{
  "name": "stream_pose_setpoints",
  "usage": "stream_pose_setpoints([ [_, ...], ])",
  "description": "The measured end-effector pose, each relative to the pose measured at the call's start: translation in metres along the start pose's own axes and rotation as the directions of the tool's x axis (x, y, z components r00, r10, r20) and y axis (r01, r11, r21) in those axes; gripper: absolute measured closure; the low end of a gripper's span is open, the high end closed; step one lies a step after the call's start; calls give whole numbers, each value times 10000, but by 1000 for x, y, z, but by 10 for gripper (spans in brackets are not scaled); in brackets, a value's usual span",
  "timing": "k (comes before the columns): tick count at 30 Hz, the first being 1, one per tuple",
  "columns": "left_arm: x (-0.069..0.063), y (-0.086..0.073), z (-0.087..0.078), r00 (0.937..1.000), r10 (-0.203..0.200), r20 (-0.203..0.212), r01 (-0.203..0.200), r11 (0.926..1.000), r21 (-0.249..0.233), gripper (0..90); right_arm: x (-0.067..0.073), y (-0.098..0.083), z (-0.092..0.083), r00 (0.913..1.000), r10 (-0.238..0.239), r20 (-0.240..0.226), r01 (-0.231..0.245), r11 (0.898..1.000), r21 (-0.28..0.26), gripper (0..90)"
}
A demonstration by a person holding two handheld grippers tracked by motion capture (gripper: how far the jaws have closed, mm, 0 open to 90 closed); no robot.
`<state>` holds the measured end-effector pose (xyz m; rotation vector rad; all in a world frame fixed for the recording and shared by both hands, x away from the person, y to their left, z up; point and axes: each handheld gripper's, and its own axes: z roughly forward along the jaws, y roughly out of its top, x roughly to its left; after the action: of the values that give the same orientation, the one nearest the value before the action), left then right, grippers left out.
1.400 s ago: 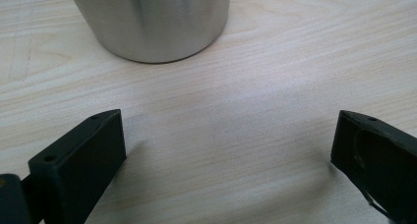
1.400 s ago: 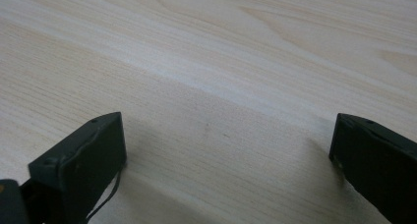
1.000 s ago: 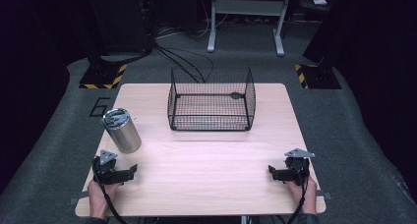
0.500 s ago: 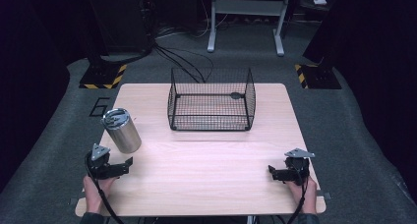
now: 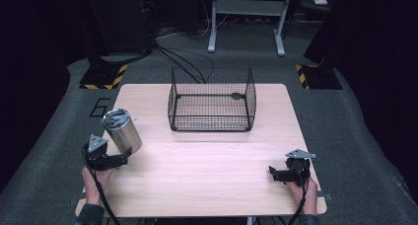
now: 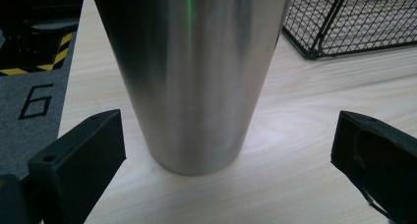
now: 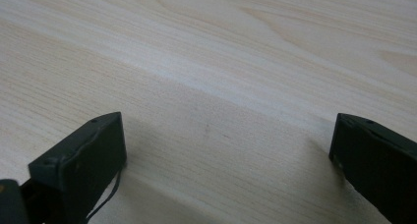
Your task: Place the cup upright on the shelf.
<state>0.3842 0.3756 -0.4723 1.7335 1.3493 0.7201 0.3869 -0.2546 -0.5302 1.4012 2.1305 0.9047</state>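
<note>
The steel tumbler (image 5: 121,131) stands upright near the surface's (image 5: 207,180) left edge, at about nine o'clock from its middle. The left tongs (image 5: 118,160) sit just at its six o'clock, jaws wide apart and flanking its base without touching, as the left gripper view shows (image 6: 189,81). The wire basket (image 5: 212,100) stands well apart at twelve o'clock. The right tongs (image 5: 274,174) rest at four o'clock, jaws apart over bare wood. Risk: a low, off-centre squeeze on the smooth tapered wall could tip the tumbler or let it slip.
</note>
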Motion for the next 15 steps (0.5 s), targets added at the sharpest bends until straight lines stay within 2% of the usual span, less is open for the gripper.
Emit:
stream_pose_setpoints([
  [8,2,13,-1,9998,-124,-139,116,9984,-554,0,0,0,0,10000,11,1,-11,10000,-17,2],
  [15,4,29,1,9992,-39,-398,2,9957,-925,0,0,0,0,10000,-10,0,10,10000,1,2],
])
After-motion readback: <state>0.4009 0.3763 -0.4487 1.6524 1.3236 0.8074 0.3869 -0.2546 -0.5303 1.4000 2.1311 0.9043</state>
